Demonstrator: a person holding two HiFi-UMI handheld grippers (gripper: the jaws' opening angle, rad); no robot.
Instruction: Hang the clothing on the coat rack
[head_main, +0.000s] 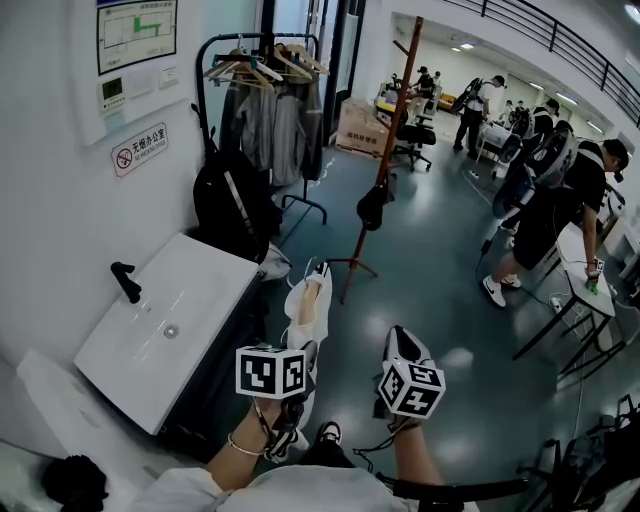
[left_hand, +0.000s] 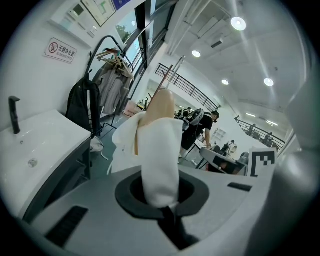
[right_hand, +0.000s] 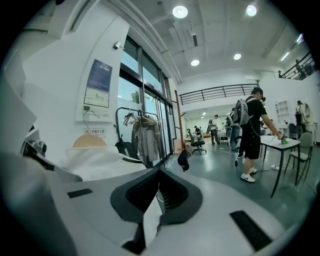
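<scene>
A white garment (head_main: 308, 300) hangs on a wooden hanger (left_hand: 163, 104) in front of me. My left gripper (head_main: 304, 350) is shut on the garment's white cloth (left_hand: 160, 160) just under the hanger. My right gripper (head_main: 396, 338) stands to the right of it, and a strip of white cloth (right_hand: 150, 220) sits pinched between its jaws. The rest of the garment (right_hand: 95, 161) shows at the left of the right gripper view. The brown coat rack (head_main: 386, 150) stands farther off on the floor, and a black cap (head_main: 372, 205) hangs from it.
A white washbasin counter (head_main: 165, 320) is close on my left. A black clothes rail (head_main: 205, 90) with grey garments and a black bag stands by the wall. People (head_main: 560, 200) work at a white table (head_main: 590, 280) on the right. Open grey floor (head_main: 430, 260) lies around the coat rack.
</scene>
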